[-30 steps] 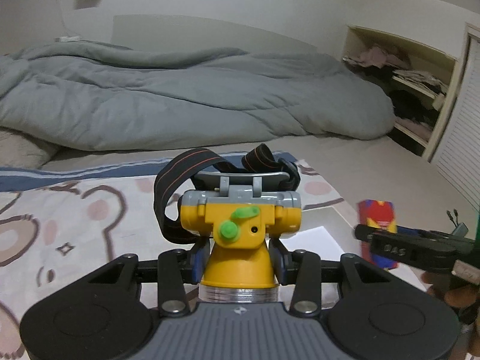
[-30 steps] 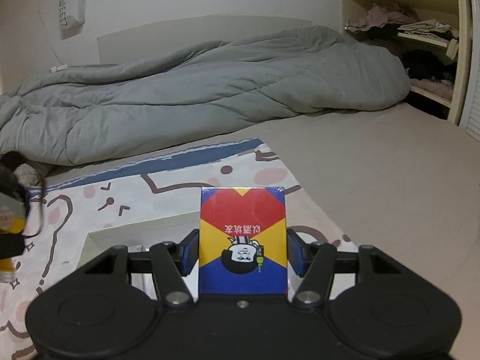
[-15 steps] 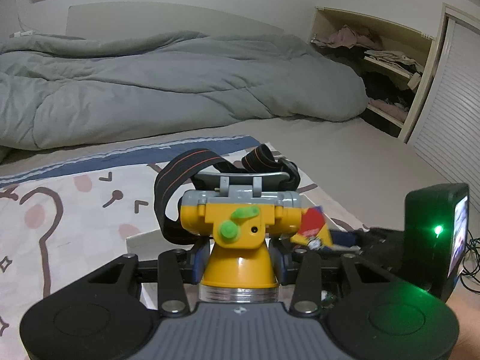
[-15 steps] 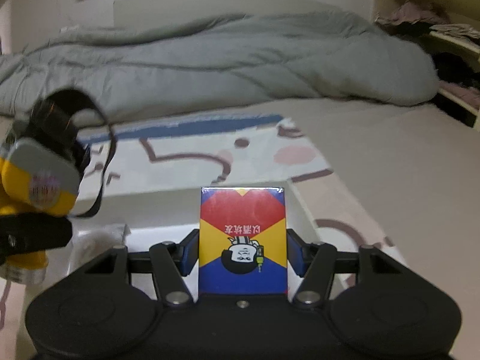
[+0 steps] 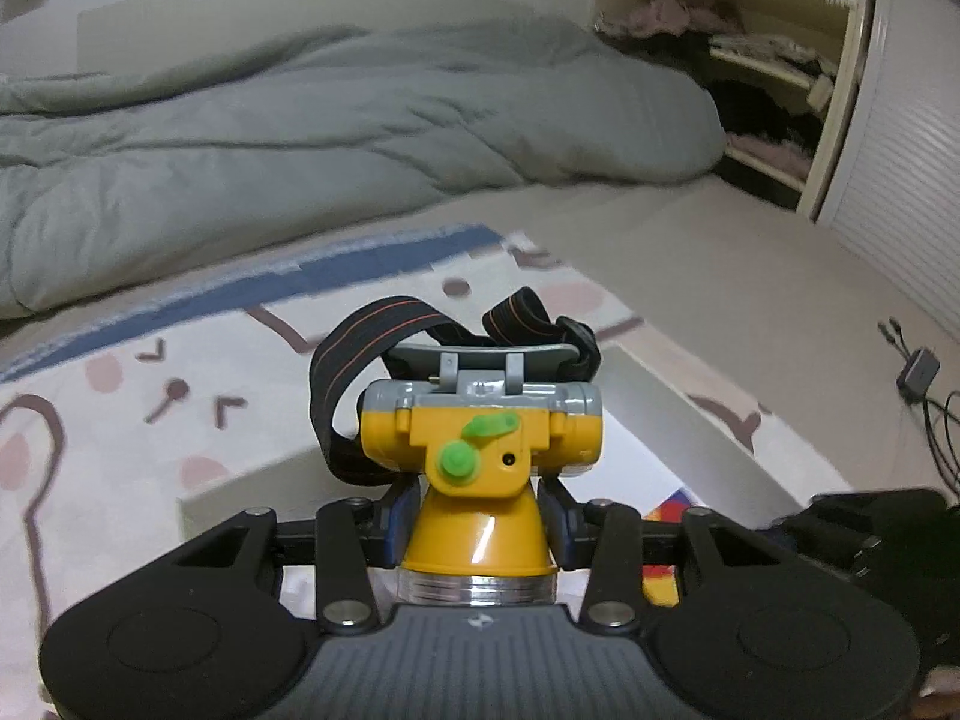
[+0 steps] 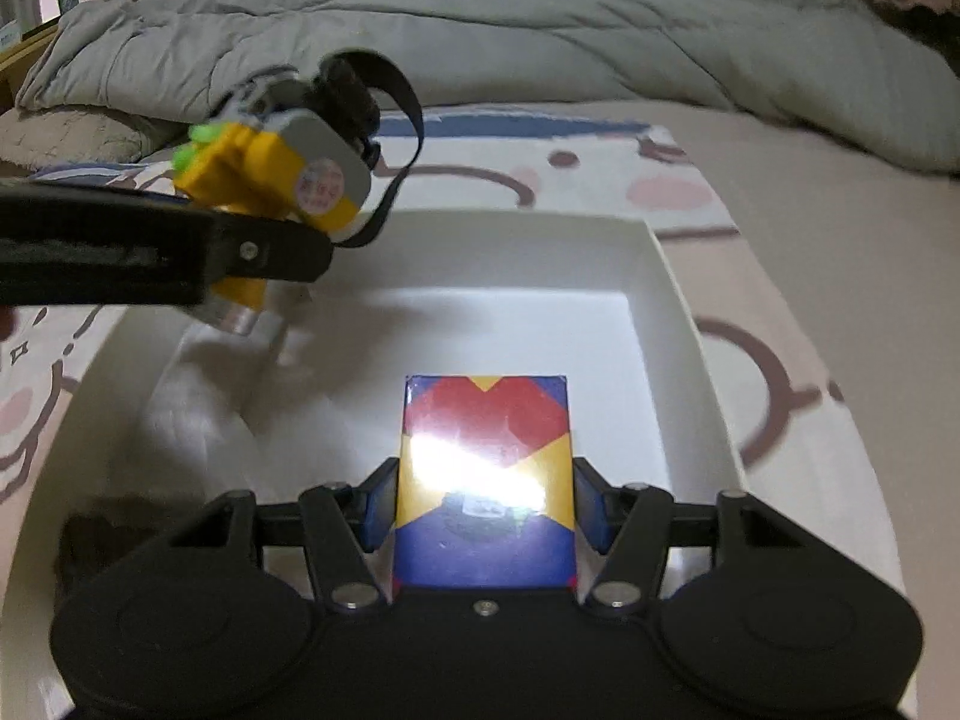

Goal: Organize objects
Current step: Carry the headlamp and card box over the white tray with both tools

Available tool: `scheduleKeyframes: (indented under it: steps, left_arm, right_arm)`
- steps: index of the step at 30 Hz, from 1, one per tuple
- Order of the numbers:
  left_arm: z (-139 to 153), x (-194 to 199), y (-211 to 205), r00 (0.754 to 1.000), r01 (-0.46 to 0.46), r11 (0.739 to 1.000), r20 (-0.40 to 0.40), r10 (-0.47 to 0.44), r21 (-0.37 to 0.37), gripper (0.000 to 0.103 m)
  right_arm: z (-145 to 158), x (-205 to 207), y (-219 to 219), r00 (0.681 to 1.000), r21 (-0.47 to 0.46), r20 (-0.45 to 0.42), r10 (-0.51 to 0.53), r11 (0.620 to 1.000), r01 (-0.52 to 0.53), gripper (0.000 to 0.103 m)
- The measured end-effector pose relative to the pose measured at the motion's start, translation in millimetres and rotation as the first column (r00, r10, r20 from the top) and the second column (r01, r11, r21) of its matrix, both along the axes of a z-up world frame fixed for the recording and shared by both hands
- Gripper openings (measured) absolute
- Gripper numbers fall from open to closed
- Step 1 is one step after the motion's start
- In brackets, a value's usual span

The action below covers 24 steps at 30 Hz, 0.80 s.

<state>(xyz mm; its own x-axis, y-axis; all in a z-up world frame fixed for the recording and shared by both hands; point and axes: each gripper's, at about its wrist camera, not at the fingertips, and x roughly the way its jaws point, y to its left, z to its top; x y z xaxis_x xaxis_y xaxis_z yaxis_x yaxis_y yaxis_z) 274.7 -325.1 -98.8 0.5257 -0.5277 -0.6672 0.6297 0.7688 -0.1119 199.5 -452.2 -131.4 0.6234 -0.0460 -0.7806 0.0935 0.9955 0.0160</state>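
Observation:
My left gripper [image 5: 477, 525] is shut on a yellow and grey headlamp [image 5: 480, 450] with a black strap and green knobs. In the right wrist view the same headlamp [image 6: 270, 180] hangs over the far left part of a white box [image 6: 672, 300], lighting its floor. My right gripper [image 6: 485, 507] is shut on a red, yellow and blue card pack [image 6: 485, 480], held low inside the box near its front. The left wrist view shows the box's rim [image 5: 690, 414] and a corner of the card pack [image 5: 672, 501] beyond my fingers.
The box rests on a cream mat with pink and brown patterns [image 6: 600, 180]. A grey duvet [image 5: 300, 138] lies behind. An open closet with clothes [image 5: 750, 78] is at the right. A charger and cables [image 5: 918, 372] lie on the floor at the right.
Both grippers have come down over the white box. The headlamp has moved in from the left above it. The card pack has sunk into the box and now catches the lamp's glare.

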Motion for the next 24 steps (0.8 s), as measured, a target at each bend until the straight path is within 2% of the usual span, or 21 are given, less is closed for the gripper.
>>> scheduleKeyframes:
  steps: [7, 10, 12, 14, 16, 24]
  left_arm:
    - [-21.1, -10.9, -22.0, 0.994, 0.087, 0.994, -0.067, -0.082, 0.066, 0.044]
    - [-27.0, -12.0, -25.9, 0.994, 0.076, 0.992, -0.080, -0.068, 0.096, 0.045]
    - [-29.5, -13.3, -25.4, 0.998, 0.037, 0.993, -0.058, -0.031, 0.116, 0.052]
    - [-27.2, -17.9, -22.4, 1.000, 0.014, 0.993, -0.004, -0.014, 0.119, 0.072]
    - [-21.3, -17.6, -19.2, 1.000, 0.010, 0.993, 0.006, -0.011, 0.117, 0.074]
    - [-4.6, -21.9, -6.6, 0.999, -0.023, 0.994, -0.034, 0.027, 0.103, 0.074]
  right_arm:
    - [4.4, -14.1, -19.1, 0.997, 0.002, 0.036, -0.061, 0.998, 0.061, 0.060]
    - [4.5, -15.7, -21.6, 0.997, 0.005, 0.043, -0.066, 0.998, 0.066, 0.060]
    - [2.9, -15.3, -19.5, 0.997, -0.023, 0.049, -0.064, 0.998, 0.065, 0.062]
    - [4.6, -18.0, -18.8, 0.996, -0.016, 0.054, -0.074, 0.997, 0.075, 0.066]
    - [6.9, -19.2, -20.3, 0.996, 0.003, 0.053, -0.068, 0.998, 0.068, 0.070]
    - [14.7, -25.7, -24.5, 0.993, 0.048, 0.053, -0.104, 0.994, 0.101, 0.073]
